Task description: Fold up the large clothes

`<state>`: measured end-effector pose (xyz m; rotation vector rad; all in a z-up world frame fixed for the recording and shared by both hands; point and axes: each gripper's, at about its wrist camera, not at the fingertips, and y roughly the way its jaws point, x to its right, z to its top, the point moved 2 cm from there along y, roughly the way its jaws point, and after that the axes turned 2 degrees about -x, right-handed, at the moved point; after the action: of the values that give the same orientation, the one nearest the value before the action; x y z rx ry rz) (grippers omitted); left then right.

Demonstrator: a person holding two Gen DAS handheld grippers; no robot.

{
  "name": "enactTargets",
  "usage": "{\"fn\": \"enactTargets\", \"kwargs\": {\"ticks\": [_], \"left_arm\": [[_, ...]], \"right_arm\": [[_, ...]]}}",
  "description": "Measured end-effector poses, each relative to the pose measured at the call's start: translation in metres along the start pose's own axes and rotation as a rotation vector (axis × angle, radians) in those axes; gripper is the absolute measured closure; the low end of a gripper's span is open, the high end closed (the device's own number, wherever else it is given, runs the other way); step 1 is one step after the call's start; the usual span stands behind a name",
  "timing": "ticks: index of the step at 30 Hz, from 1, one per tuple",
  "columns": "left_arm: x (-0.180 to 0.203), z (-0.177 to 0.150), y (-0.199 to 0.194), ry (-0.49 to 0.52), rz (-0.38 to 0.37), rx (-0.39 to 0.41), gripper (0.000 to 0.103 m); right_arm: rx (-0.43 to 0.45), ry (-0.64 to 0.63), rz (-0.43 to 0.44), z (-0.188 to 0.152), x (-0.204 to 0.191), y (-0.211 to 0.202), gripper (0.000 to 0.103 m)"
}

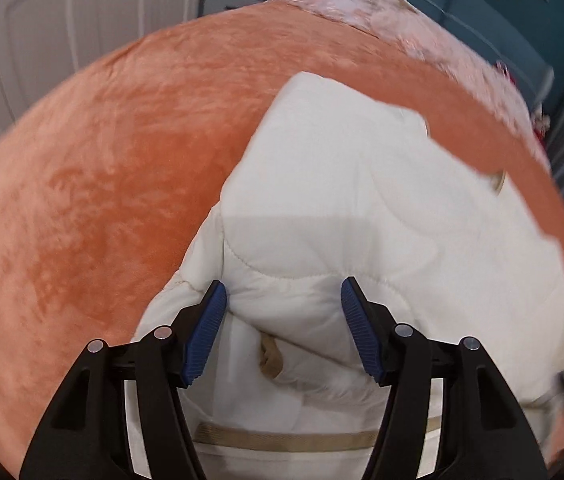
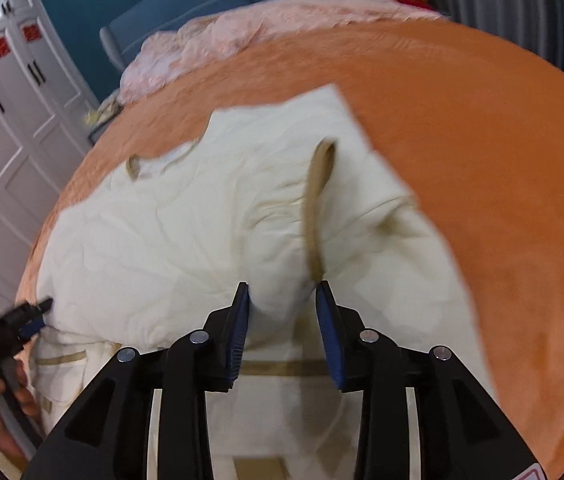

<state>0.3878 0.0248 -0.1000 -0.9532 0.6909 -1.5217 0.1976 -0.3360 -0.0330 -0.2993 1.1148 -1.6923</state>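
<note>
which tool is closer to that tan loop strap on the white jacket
Right. The right tool sits at the base of the tan loop strap; the left tool is off at the white jacket's left edge.

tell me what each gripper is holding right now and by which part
Left gripper: open, pads either side of a puffy fold of the white quilted coat, not clamped. Right gripper: pads pinch a bunched fold of it beside the tan strap.

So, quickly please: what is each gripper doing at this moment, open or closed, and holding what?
Left gripper: open, fingers around a fold of the white padded jacket.
Right gripper: shut on the jacket.
</note>
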Motion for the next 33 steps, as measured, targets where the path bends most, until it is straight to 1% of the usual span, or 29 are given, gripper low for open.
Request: {"fn": "enactTargets", "kwargs": {"ticks": [2,3,5,7,8,9,11,12,13,14,15,16,18,22,23,25,30,32,33], "left_arm": [[0.0,0.0,-0.008,0.017,0.024,-0.004,0.045],[0.0,0.003,-0.016,0.013,0.027,0.011,0.046],[0.003,0.013,-0.037,0.014,0.036,0.072,0.046],[0.012,0.025,-0.053,0.013,0.008,0.116,0.045],[0.019,0.032,-0.055,0.019,-0.009,0.12,0.045],[0.025,0.035,-0.054,0.023,-0.019,0.114,0.045],[0.037,0.038,-0.039,0.04,-0.029,0.076,0.045],[0.042,0.036,-0.03,0.046,-0.02,0.058,0.045],[0.045,0.034,-0.021,0.049,-0.013,0.039,0.045],[0.046,0.029,-0.01,0.045,-0.011,0.016,0.045],[0.046,0.025,-0.004,0.042,-0.008,0.009,0.045],[0.045,0.02,0.003,0.043,0.001,0.016,0.045],[0.045,0.012,0.008,0.057,0.009,0.035,0.044],[0.048,0.0,0.014,0.103,0.027,0.109,0.043],[0.049,-0.004,0.015,0.109,0.029,0.132,0.043],[0.049,-0.007,0.015,0.109,0.027,0.153,0.043],[0.047,-0.005,0.016,0.105,0.02,0.155,0.043],[0.046,-0.002,0.008,0.103,0.006,0.143,0.043],[0.044,0.001,0.002,0.099,-0.013,0.135,0.042]], "right_arm": [[0.047,-0.019,-0.035,0.006,-0.004,-0.014,0.07],[0.067,-0.032,-0.048,0.009,-0.007,-0.018,0.07],[0.114,-0.078,-0.056,0.023,-0.018,-0.025,0.07],[0.134,-0.111,-0.049,0.036,-0.031,-0.021,0.07],[0.134,-0.121,-0.037,0.04,-0.037,-0.017,0.07],[0.131,-0.129,-0.029,0.042,-0.042,-0.013,0.07],[0.089,-0.161,-0.011,0.044,-0.055,0.007,0.073],[0.074,-0.17,-0.01,0.043,-0.058,0.013,0.078],[0.047,-0.19,-0.015,0.041,-0.063,0.027,0.084],[0.029,-0.201,-0.023,0.04,-0.065,0.035,0.085],[0.009,-0.21,-0.03,0.039,-0.065,0.044,0.085],[-0.018,-0.21,-0.036,0.035,-0.063,0.057,0.086],[-0.037,-0.211,-0.042,0.029,-0.06,0.068,0.088],[-0.01,-0.222,-0.039,0.017,-0.055,0.077,0.088],[-0.003,-0.227,-0.045,0.015,-0.057,0.078,0.088],[0.007,-0.234,-0.052,0.014,-0.058,0.08,0.088],[-0.002,-0.221,-0.029,0.015,-0.056,0.082,0.086],[-0.017,-0.201,-0.015,0.021,-0.055,0.078,0.086],[-0.028,-0.192,-0.019,0.025,-0.055,0.072,0.08]]}}
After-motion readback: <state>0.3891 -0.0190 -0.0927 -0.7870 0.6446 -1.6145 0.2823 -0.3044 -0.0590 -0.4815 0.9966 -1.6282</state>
